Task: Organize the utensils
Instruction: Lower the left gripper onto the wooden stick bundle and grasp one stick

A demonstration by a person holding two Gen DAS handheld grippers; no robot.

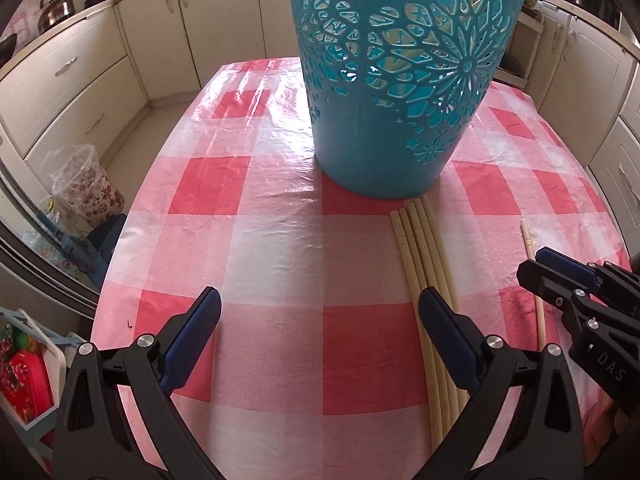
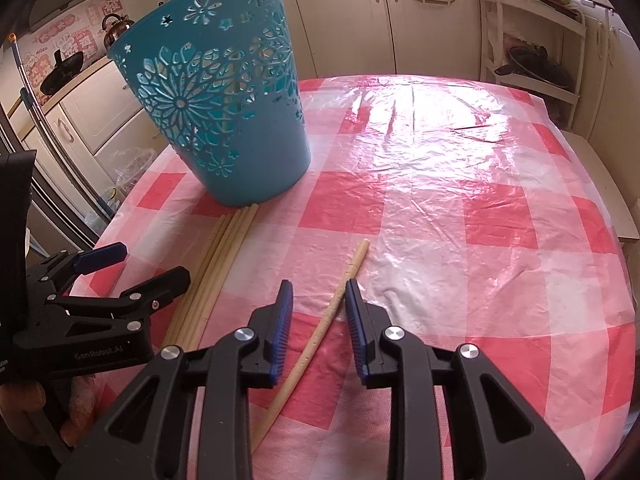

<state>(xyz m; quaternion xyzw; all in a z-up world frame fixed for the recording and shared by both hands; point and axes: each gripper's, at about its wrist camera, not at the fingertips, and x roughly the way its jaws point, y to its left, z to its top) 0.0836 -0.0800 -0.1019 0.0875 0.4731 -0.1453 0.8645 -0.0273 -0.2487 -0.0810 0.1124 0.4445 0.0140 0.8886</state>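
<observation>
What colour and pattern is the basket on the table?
Teal basket with cut-out flower patterns, clearest in the right wrist view.

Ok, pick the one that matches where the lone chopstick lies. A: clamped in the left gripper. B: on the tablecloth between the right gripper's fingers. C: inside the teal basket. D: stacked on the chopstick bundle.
B: the lone chopstick lies flat on the tablecloth between the right gripper's parted fingers, apart from the chopstick bundle.

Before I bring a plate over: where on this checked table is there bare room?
The far right half, right of the teal basket, is bare cloth. Bare too: the near left corner, left of the bundled chopsticks. Crowded: the basket's foot, the bundle and the single chopstick.
</observation>
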